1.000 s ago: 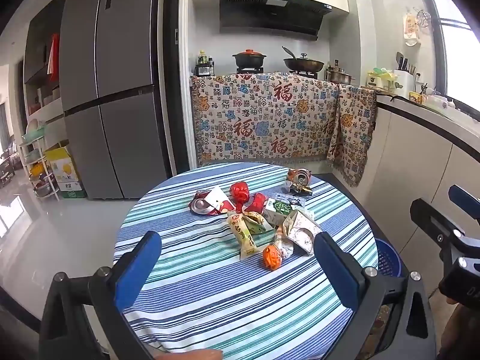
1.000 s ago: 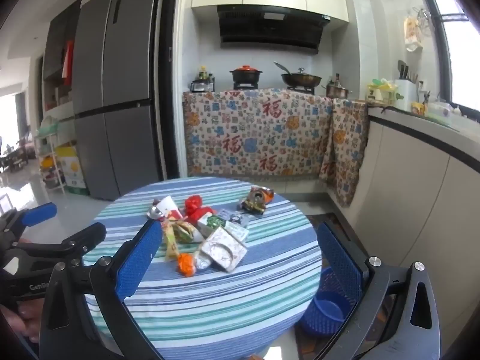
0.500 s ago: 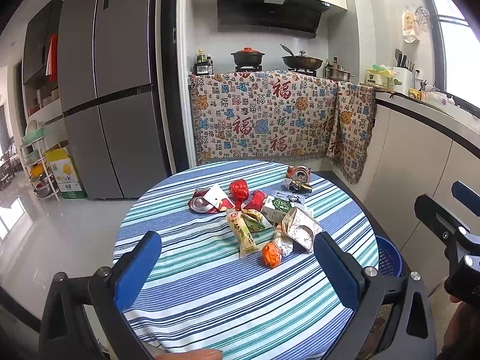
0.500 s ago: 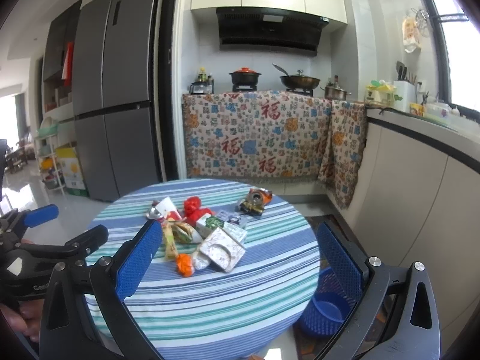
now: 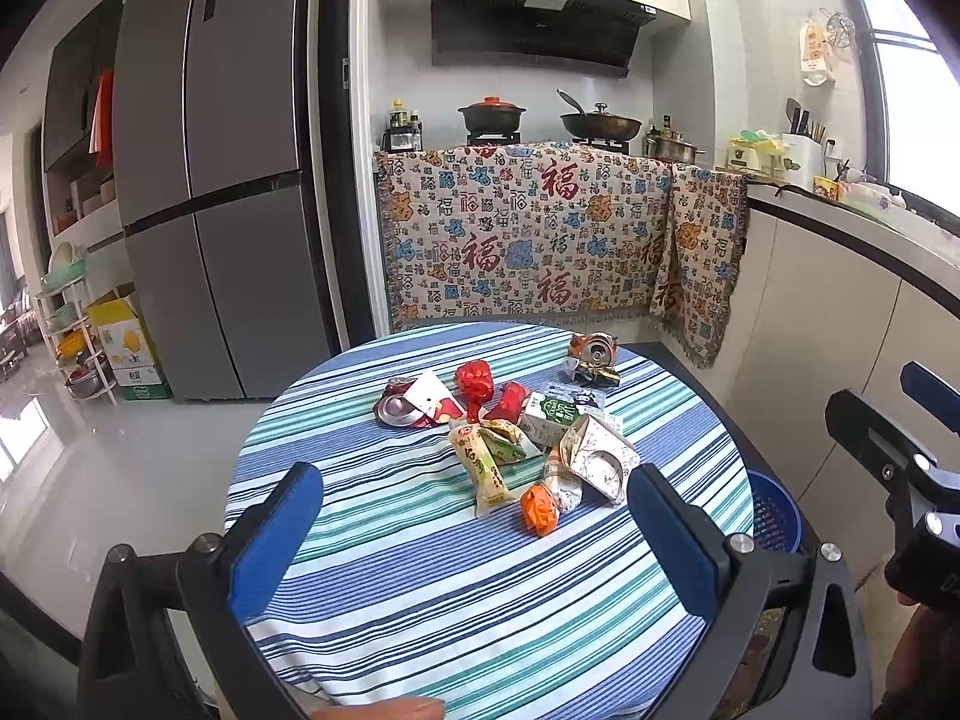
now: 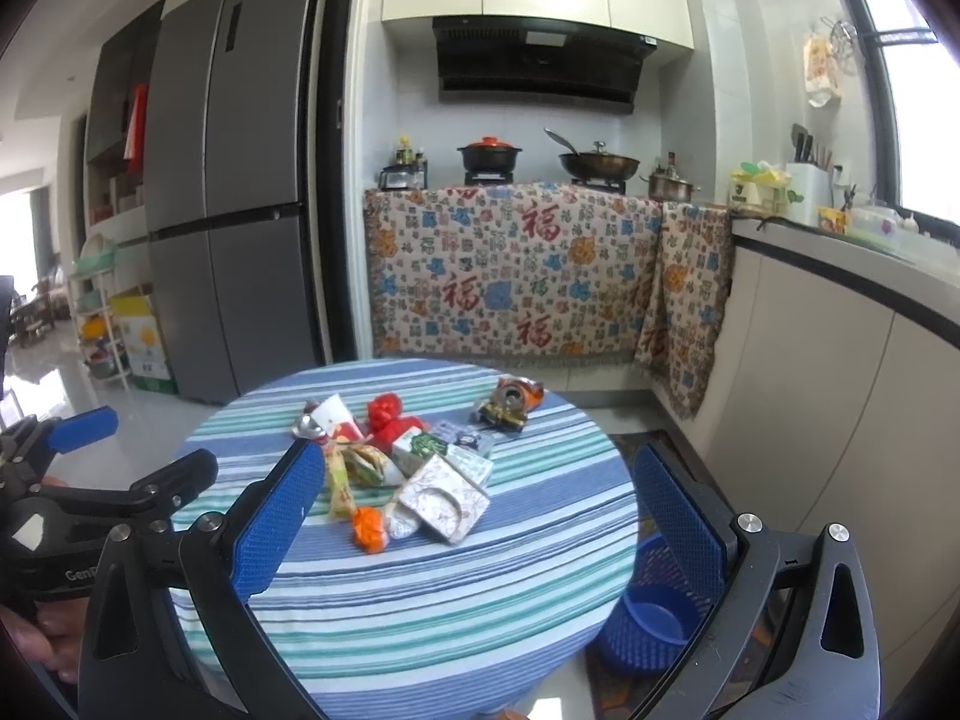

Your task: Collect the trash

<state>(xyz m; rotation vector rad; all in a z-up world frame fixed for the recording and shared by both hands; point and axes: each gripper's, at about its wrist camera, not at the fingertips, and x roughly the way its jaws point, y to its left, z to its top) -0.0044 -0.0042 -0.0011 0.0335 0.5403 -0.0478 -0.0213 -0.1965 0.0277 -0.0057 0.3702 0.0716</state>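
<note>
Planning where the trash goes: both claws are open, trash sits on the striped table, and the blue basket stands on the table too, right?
Not quite. The blue basket stands on the floor beside the striped table, as the right wrist view shows. The rest holds.

A home kitchen. From where I stand, a tall grey refrigerator is at eleven o'clock. At twelve, a black range hood hangs over a stove holding a red-lidded pot and a wok. A countertop with utensils runs under a window at two o'clock.
</note>
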